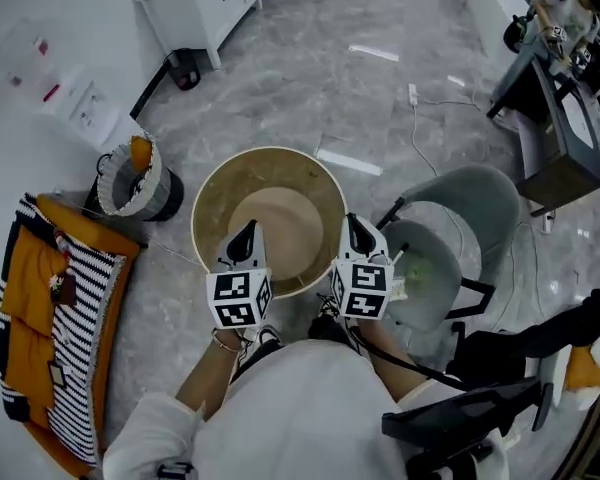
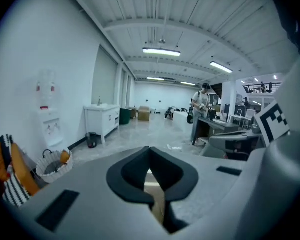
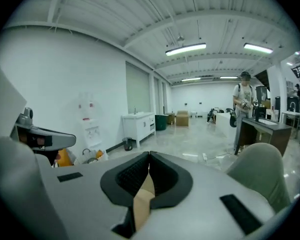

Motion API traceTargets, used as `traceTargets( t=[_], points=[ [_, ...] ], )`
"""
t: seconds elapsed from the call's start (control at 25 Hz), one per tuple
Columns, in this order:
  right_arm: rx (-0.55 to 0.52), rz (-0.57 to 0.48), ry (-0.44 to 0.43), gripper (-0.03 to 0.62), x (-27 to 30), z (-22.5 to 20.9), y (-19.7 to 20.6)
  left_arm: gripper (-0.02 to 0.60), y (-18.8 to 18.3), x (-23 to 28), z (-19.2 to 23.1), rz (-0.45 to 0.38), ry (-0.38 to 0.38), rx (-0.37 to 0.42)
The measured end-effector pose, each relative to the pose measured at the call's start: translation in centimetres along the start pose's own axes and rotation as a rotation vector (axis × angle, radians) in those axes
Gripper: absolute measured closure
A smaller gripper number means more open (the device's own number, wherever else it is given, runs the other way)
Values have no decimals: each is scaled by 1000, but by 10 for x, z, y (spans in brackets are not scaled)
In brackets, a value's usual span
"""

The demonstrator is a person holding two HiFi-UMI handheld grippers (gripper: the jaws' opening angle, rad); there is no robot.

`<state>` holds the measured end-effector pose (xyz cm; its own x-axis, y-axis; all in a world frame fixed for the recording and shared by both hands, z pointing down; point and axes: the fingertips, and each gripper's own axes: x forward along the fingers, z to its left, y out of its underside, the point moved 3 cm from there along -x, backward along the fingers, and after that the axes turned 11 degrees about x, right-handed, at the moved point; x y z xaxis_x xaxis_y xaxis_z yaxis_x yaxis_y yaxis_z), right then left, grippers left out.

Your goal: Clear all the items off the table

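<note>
Head view, tub: a big round tan tub [image 1: 220, 198] hangs over the grey floor right in front of the person. No table shows anywhere, so my guess is it's already off it and being carried away.
Head view, left gripper: the left gripper [image 1: 245, 236] sits at the tub's near rim, left side.
Head view, right gripper: the right gripper [image 1: 358, 230] is at the same near rim, right side. Two grips spaced apart make sense to me, since one pinch on something that wide would let it tip.
Head view, around the tub: wastebasket [image 1: 130, 180] just left of it, grey chair [image 1: 470, 218] just right, striped cloth [image 1: 50, 308] further left.
Left gripper view, tongs: pressed together on a tan strip [image 2: 157, 196], which is the tub's rim, so it's pinching the tub.
Left gripper view, beyond the tub: wastebasket [image 2: 52, 166] low left, white cabinet [image 2: 102, 119] further off, a person [image 2: 200, 109] standing well away.
Right gripper view, tongs: also clamped shut on a tan sheet edge [image 3: 142, 201], the tub's wall again.
Right gripper view, beyond the tub: the chair [image 3: 257, 169] off to the right.
Risk, as I see it: thin wall, edge-only grip, so it could flex or slip if the two sides drift apart.
</note>
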<state>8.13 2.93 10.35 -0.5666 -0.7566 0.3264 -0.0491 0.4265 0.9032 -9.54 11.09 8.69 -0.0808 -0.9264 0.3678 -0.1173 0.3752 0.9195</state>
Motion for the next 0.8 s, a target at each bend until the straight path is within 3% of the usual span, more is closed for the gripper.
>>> traceTargets(
  t=[0.16, 0.32, 0.8],
  points=[
    [37, -59, 8, 568, -30, 46, -13, 574, -25, -47, 40, -97, -1, 11],
    [10, -65, 16, 568, -43, 74, -4, 574, -31, -72, 63, -134, -10, 23],
    [-77, -37, 57, 570, -52, 99, -4, 574, -12, -81, 76, -117, 20, -45]
  ],
)
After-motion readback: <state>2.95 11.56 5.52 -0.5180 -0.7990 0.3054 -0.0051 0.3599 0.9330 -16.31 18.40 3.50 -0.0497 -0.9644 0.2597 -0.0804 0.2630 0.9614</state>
